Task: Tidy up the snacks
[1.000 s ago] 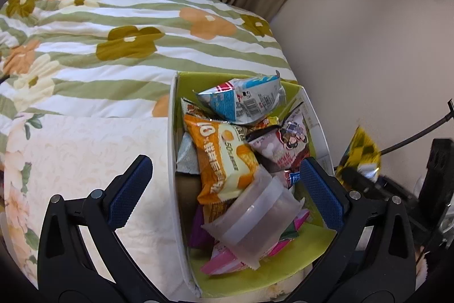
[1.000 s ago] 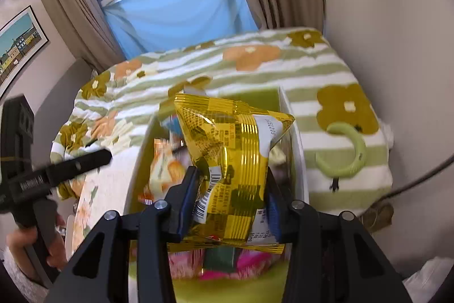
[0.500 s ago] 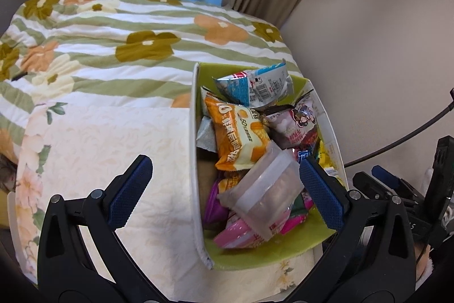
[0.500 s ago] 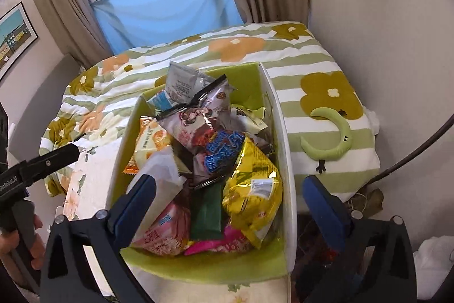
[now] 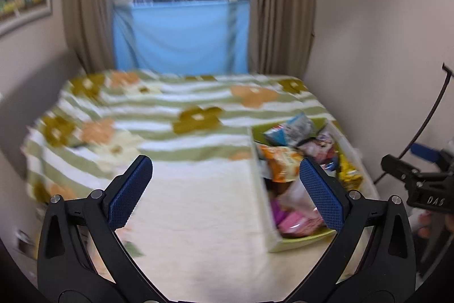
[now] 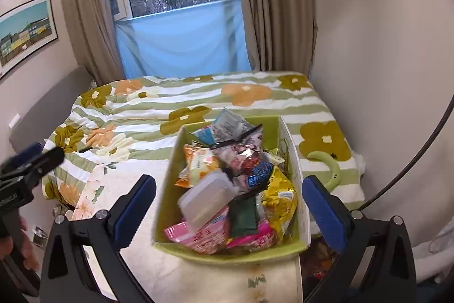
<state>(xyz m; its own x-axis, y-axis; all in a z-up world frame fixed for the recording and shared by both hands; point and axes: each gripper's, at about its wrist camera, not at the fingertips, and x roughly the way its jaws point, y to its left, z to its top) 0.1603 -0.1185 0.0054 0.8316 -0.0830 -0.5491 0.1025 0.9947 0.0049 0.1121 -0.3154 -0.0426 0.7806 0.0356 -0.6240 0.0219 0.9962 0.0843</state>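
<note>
Both claws wide and empty, right claw [image 6: 229,199] has released yellow packet [image 6: 279,202] into box [image 6: 227,253], left claw [image 5: 226,188].

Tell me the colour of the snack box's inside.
Lime green inside the snack box, clearest in the right wrist view.

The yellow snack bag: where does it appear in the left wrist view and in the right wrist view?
Left wrist view: the yellow snack bag lies at the right, by the right wall of the green box, partly hidden and blurred.
Right wrist view: the bag lies right of centre, against the same wall of the box.
Shared landmark: the clear plastic tub lying on the snacks.
</note>
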